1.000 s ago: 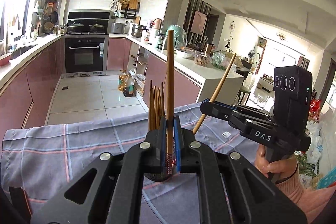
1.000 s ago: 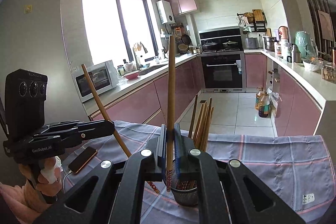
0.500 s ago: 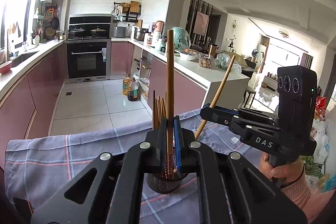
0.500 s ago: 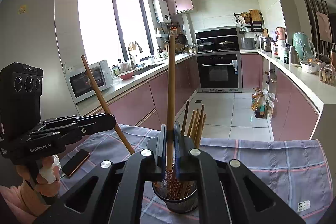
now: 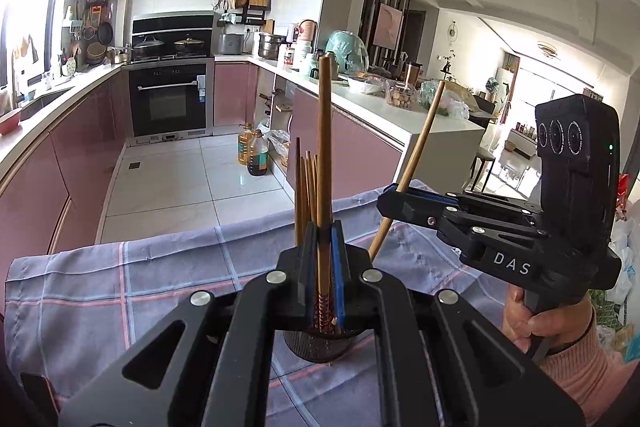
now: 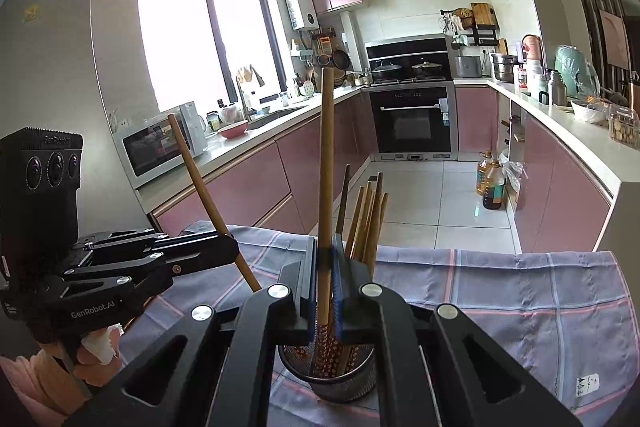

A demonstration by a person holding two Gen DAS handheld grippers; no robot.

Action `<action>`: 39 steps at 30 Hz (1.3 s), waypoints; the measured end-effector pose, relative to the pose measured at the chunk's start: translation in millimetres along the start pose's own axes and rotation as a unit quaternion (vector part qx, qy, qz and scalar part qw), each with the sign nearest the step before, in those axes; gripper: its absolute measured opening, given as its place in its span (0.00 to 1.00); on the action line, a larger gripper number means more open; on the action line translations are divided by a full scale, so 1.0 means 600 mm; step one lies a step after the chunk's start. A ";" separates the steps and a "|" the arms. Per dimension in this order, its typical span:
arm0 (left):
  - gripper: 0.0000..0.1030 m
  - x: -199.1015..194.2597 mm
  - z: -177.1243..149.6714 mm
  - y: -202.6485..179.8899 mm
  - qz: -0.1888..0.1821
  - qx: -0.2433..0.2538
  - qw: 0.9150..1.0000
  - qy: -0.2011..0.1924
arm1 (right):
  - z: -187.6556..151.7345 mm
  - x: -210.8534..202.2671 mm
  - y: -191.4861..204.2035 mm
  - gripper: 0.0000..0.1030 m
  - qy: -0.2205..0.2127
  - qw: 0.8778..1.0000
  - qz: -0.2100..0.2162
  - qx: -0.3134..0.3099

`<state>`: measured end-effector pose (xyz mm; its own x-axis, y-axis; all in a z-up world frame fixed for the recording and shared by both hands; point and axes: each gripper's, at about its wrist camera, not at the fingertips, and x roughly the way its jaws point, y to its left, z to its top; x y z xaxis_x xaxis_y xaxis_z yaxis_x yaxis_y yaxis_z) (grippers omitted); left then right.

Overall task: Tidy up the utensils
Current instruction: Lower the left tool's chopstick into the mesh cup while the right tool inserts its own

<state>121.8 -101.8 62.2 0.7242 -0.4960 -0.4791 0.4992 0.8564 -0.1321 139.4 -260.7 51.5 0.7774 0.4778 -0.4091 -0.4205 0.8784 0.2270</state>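
Note:
A dark mesh holder (image 6: 332, 379) stands on the checked cloth (image 6: 500, 291) with several wooden chopsticks (image 6: 368, 219) upright in it; it also shows in the left wrist view (image 5: 320, 345). My left gripper (image 5: 323, 267) is shut on one chopstick (image 5: 323, 155), held upright with its patterned tip inside the holder's mouth. My right gripper (image 6: 325, 279) is shut on another chopstick (image 6: 326, 167), upright, its tip also inside the holder. Each gripper appears in the other's view, the right gripper (image 5: 390, 201) and the left gripper (image 6: 230, 249).
The cloth-covered table (image 5: 100, 291) ends at its far edge toward the kitchen floor. Pink cabinets and counters run along both sides, with oil bottles (image 6: 490, 183) on the floor. A microwave (image 6: 160, 147) stands on the left counter.
Both grippers have lowered their chopsticks, so the tips now sit inside the holder. The holder appears closer and lower under both grippers.

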 end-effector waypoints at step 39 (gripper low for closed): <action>0.07 0.025 0.000 -0.008 0.000 0.011 0.999 0.049 | -0.029 0.046 -0.004 0.06 0.038 0.999 -0.004 0.005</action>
<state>130.4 -113.3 55.2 0.6739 -0.4789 -0.5626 0.5108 0.8522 -0.1136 153.7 -249.7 24.2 0.7428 0.4696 -0.4771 -0.4093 0.8826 0.2313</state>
